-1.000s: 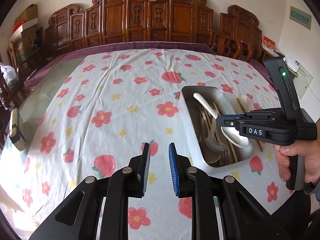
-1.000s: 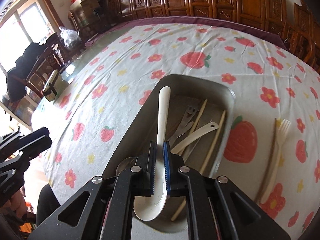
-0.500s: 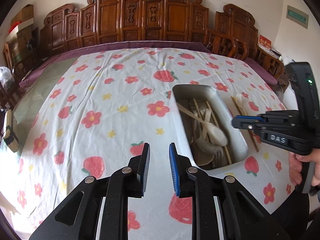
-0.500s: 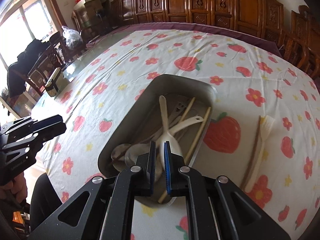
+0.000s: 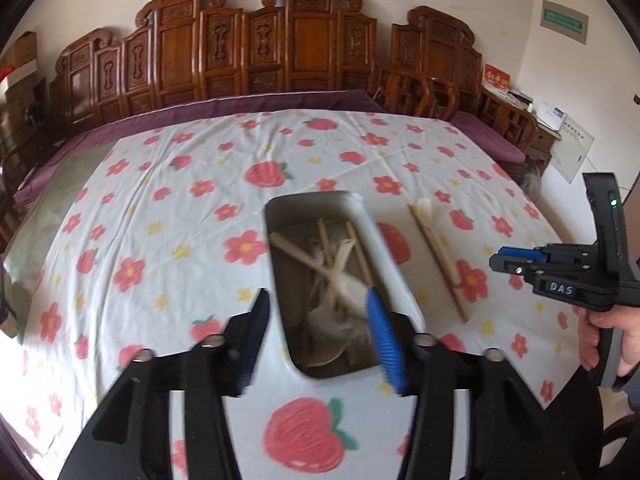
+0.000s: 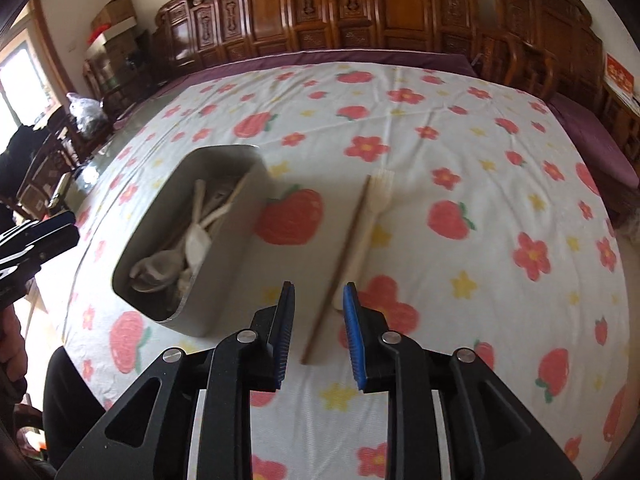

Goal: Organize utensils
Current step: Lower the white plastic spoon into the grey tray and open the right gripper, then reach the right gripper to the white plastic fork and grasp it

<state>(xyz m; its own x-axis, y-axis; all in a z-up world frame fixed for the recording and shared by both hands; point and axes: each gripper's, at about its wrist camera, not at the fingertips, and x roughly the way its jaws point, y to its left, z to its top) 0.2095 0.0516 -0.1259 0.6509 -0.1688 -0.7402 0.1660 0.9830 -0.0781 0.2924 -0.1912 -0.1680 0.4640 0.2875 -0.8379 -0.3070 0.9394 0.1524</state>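
In the left wrist view, the utensils in the metal tray (image 5: 360, 216) are blurred and overlap, so they cannot be counted. The left tool (image 5: 318, 334) hides the tray's near part. In the right wrist view, the picture's edge cuts off the left tool.

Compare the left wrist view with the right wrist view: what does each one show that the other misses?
Only the left wrist view shows the right gripper side-on in a hand, plus a green wall sign.

Only the right wrist view shows stacked boxes, a bright window, and the left gripper's fingers at the frame's edge.

Both show the metal tray of utensils, the fork and chopstick beside it, the strawberry tablecloth and carved wooden chairs. Both grippers have just been opening, empty.
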